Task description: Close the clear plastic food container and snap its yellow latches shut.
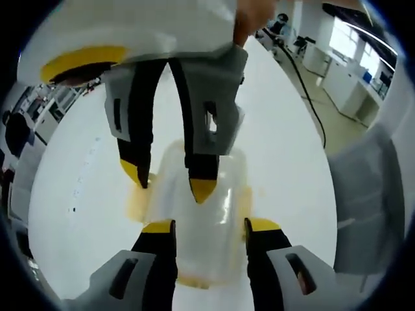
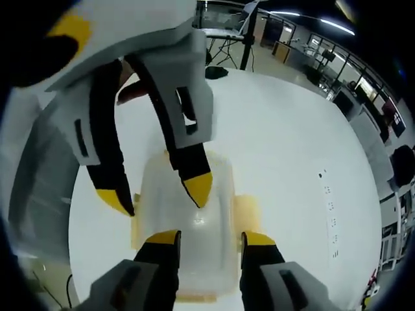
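Observation:
The clear plastic container (image 1: 230, 191) sits on the white table (image 1: 279, 123) with its lid on top. Pale yellow latches (image 1: 135, 208) show along its sides and near end. My left gripper (image 1: 211, 227) hovers open over the near part of the lid, one jaw to each side. The right gripper (image 1: 167, 181) reaches in from the top, open, its yellow tips down at the lid's far part. In the right gripper view, the container (image 2: 217, 207) lies below my open right gripper (image 2: 211, 238). The left gripper (image 2: 157, 193) faces it from above. A latch (image 2: 248, 215) sticks out at the right.
White table (image 2: 292, 142) surface spreads wide around the container. A person's hand (image 1: 249, 19) holds the far gripper, and grey cloth (image 1: 363, 194) hangs at the right. A black cable (image 1: 305, 84) runs over the floor beyond the table edge, near office desks (image 1: 353, 71).

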A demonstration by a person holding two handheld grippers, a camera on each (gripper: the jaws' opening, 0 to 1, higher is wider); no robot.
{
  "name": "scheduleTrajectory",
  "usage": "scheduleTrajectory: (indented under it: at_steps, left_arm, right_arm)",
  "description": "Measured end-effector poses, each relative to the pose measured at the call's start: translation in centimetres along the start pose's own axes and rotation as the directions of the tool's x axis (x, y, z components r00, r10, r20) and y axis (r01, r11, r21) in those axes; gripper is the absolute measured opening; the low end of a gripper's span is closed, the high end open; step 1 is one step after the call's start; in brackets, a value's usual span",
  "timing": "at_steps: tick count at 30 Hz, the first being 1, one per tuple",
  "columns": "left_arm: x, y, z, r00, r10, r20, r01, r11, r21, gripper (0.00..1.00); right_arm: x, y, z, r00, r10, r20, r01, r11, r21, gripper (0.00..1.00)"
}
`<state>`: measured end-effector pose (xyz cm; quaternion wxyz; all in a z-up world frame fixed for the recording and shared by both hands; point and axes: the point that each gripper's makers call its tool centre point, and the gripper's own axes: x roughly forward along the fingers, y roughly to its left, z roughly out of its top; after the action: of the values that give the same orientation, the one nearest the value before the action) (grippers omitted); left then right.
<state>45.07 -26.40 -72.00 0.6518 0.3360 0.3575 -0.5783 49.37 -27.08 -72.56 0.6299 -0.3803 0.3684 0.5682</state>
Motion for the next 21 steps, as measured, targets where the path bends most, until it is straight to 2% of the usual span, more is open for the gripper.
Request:
scheduleTrajectory:
  at_steps: [5,6,9,14,18,21]
  left_arm:
    - [0.4,-0.8,-0.7,1.000,0.003,-0.022,-0.002,0.999,0.038,0.45]
    - [0.5,-0.6,-0.5,1.000,0.017,-0.012,-0.016,0.997,0.072,0.46]
    - [0.5,-0.9,-0.7,0.999,0.029,-0.030,-0.026,0.996,0.087,0.48]
    - [0.7,-0.9,-0.7,0.998,0.055,-0.025,-0.052,0.994,0.092,0.49]
    - [1.1,-1.1,-0.9,0.995,0.094,-0.025,-0.089,0.985,0.149,0.52]
    - [1.3,-1.1,-0.8,0.993,0.118,-0.027,-0.112,0.982,0.153,0.53]
  right_arm:
    - [0.1,-0.2,-0.1,1.000,0.024,-0.003,-0.024,0.999,0.023,0.36]
    - [0.1,-0.3,-0.1,1.000,0.031,-0.004,-0.031,0.999,0.025,0.36]
    - [0.2,-0.2,-0.2,0.998,0.057,-0.005,-0.057,0.997,0.043,0.36]
    - [0.3,-0.1,-0.2,0.997,0.079,-0.003,-0.079,0.996,0.040,0.36]
    - [0.5,-0.2,-0.1,0.994,0.105,-0.013,-0.105,0.994,0.029,0.37]
    - [0.6,-0.2,-0.1,0.992,0.126,-0.018,-0.125,0.992,0.026,0.37]
